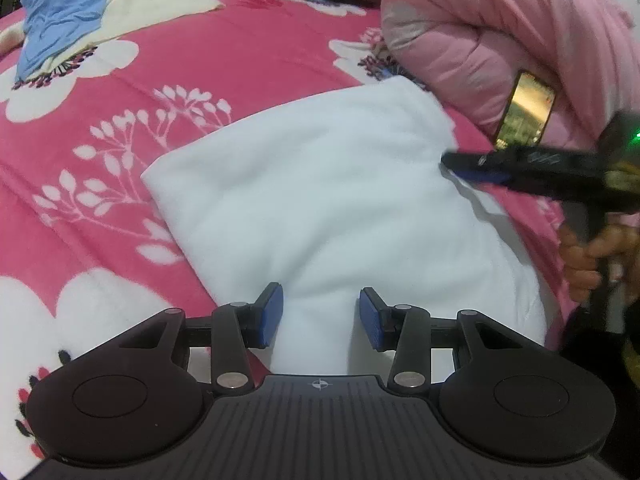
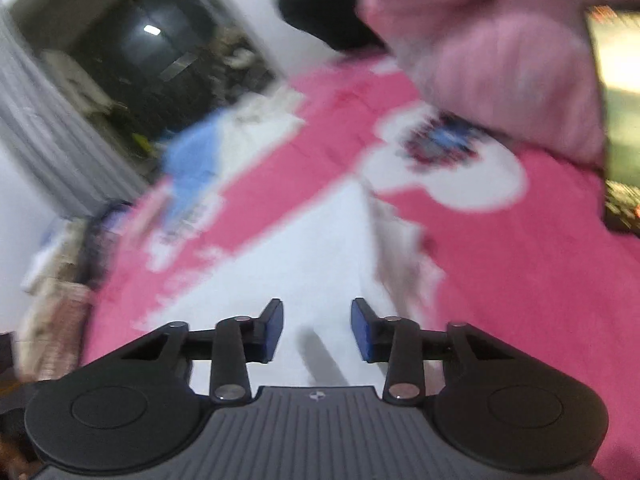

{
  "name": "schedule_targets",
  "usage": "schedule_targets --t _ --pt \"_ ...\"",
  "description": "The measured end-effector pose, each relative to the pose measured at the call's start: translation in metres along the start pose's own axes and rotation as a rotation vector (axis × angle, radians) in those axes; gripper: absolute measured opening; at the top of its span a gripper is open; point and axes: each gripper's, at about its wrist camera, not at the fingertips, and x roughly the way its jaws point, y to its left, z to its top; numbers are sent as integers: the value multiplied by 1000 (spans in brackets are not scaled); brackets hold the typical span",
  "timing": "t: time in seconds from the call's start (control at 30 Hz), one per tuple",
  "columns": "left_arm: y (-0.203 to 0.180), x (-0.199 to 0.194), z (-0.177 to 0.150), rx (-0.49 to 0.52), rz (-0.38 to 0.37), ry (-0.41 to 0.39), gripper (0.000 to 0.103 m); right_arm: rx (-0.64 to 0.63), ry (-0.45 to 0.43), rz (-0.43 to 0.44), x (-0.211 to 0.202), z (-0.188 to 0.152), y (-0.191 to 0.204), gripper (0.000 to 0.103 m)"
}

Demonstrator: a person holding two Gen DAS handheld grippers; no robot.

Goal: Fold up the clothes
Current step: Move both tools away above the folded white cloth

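A white fleece garment (image 1: 320,184) lies folded into a rough rectangle on the pink flowered bedspread (image 1: 200,64). My left gripper (image 1: 321,316) is open over its near edge, with the cloth below the gap and nothing pinched. In the left wrist view the right gripper (image 1: 472,166) reaches in from the right, blurred, at the garment's right edge. The right wrist view is motion-blurred: my right gripper (image 2: 317,330) is open above the white garment (image 2: 304,256), holding nothing.
A blue garment (image 1: 64,12) and a cream one (image 1: 160,0) lie at the far left of the bed. A rolled pink quilt (image 1: 500,32) sits at the back right with a lit phone (image 1: 526,110) against it. A hand (image 1: 592,256) holds the right gripper's handle.
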Motion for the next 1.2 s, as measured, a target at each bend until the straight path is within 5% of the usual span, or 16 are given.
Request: schedule_targets --t 0.07,0.17,0.3,0.47,0.57,0.7,0.83,0.93,1.2 --pt "4 -4 1 -16 -8 -4 42 76 -9 -53 -2 2 -16 17" --pt "8 -13 4 -29 -21 -16 42 113 -73 -125 -17 5 -26 21" --pt "5 -26 7 -7 -54 -50 42 110 -141 -58 -38 3 -18 21" --pt "-2 -21 6 21 -61 -47 43 31 -19 32 -37 -20 16 21" --pt "2 -13 3 16 -34 -30 43 -13 95 -87 -33 -36 17 15" --pt "6 -3 -1 8 -2 -8 43 10 49 -296 -66 -30 9 21" --pt "12 -4 0 -26 -26 -3 43 -86 15 -171 -89 -34 45 21" --pt "11 -4 1 -33 -23 3 43 -208 87 -74 -80 -52 80 21" --pt "15 -3 1 -68 -26 5 43 -283 260 -131 -84 -92 98 21"
